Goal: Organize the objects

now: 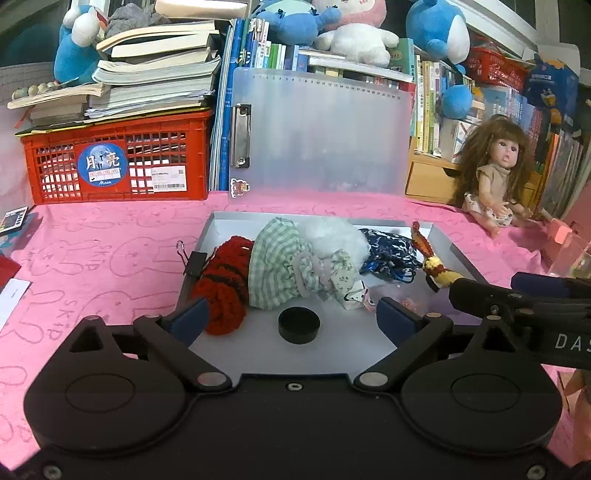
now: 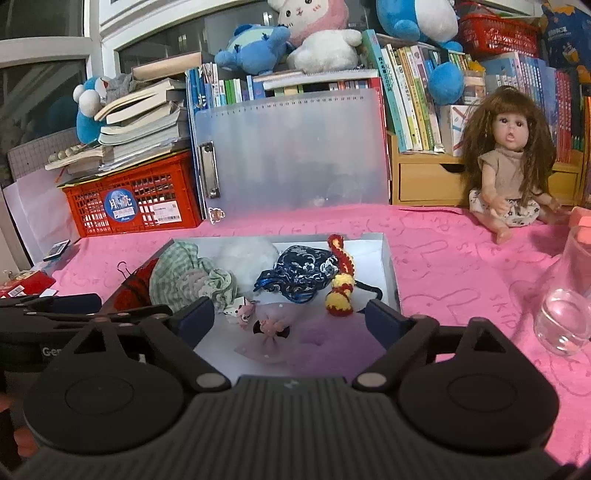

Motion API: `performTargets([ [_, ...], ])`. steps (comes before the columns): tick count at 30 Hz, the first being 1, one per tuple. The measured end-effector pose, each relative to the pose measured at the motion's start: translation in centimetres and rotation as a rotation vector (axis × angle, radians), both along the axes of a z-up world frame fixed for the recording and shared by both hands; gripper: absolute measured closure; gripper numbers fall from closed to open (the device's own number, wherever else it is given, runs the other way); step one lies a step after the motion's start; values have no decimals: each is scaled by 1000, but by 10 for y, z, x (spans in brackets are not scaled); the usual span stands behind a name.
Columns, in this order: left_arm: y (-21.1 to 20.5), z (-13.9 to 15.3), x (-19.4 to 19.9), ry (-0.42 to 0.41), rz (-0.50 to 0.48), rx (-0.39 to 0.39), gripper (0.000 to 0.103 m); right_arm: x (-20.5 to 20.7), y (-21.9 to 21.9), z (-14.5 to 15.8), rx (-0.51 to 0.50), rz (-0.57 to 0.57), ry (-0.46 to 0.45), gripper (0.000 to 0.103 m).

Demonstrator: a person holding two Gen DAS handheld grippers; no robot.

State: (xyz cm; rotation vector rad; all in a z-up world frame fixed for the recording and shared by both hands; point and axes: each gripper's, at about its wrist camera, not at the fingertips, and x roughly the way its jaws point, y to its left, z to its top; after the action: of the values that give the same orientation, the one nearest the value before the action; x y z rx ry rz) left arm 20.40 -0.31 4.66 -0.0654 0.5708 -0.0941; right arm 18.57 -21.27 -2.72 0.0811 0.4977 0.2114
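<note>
Before your gripper, matt grey cardboard tray [image 1: 458, 254], chunky red knitted wool [image 1: 221, 291], gingham cloth dress [image 1: 275, 266], smooth matt black plastic disc [image 1: 299, 325], beyond it frosted plastic clipboard [image 1: 325, 136], fuzzy pink table cloth [image 1: 110, 251].

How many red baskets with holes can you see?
2. One red crate sits on the pink cloth at the left, under a pile of books. A smaller red basket sits up on top of the books at the far right. More could be hidden behind things.

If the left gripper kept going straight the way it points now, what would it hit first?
Probably the black round lid on the tray floor, centred between the open left gripper jaws; behind it, the green checked cloth. Depth is uncertain.
</note>
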Motion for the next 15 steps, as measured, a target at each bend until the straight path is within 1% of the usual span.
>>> performTargets([
  [5,2,3,-14,-1,-6,-8,4,-12,-1,2,-9,0,-22,0],
  [15,6,-2,-44,-10,0,39,2,-33,-2,1,-63,-1,-46,0],
])
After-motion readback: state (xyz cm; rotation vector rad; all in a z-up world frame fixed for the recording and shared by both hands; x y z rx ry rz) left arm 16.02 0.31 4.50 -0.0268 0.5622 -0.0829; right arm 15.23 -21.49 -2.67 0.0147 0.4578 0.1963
